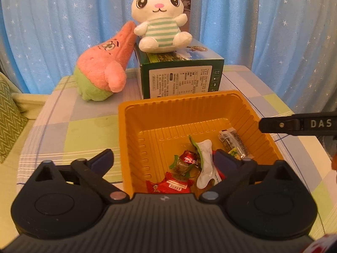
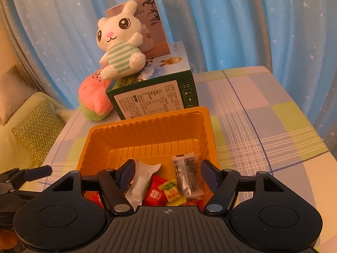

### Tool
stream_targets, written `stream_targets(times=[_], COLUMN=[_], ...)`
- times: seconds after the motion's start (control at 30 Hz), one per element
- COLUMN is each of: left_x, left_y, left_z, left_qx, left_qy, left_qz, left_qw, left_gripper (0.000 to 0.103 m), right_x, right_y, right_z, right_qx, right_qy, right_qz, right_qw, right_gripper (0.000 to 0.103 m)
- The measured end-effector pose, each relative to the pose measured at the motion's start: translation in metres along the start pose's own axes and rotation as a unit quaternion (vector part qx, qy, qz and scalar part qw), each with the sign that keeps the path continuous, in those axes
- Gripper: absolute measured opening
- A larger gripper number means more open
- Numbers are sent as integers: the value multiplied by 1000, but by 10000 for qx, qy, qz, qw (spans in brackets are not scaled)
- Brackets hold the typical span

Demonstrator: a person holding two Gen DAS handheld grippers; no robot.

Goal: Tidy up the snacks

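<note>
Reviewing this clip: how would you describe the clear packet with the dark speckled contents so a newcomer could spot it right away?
Start at the orange ribbed plastic tray on the checked tablecloth, in front of the dark green carton. Among the wrapped snacks in it, the clear plastic packet with dark speckled contents lies nearest the tray's right wall. It is the only see-through, black-flecked packet; its neighbours are red, yellow or white wrappers.

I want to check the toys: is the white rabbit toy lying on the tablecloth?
No. The white rabbit toy sits upright on top of the green box, not on the tablecloth.
</note>
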State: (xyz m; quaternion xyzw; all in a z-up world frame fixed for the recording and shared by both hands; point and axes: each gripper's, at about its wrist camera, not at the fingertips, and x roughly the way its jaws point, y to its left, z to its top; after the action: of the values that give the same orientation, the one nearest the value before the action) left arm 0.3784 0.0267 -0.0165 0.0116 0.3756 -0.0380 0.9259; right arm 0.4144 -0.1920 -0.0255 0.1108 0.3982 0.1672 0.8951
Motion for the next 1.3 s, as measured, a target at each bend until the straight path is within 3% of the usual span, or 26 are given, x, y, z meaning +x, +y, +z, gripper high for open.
stream_targets(times=[0.73,0.97,1.3], left_x=[-134,-183,-241], left_y=[-23,-33,-51], left_z=[-43,-67,-108], left_qx=[-386,-547,-625], left_qy=[-112,-214,-223], left_qz=[47,29,299], left_qw=[9992,9983,9973], left_gripper=[102,102,103], right_x=[-127,-175,-232], right_y=[14,25,33], right_z=[-60,-84,-129], right_qx=[-133,-103,-2], right_qy=[131,-24,-43], right_qz=[-115,-98,-81], right_qw=[9998,9999,10000], right_gripper=[69,75,77])
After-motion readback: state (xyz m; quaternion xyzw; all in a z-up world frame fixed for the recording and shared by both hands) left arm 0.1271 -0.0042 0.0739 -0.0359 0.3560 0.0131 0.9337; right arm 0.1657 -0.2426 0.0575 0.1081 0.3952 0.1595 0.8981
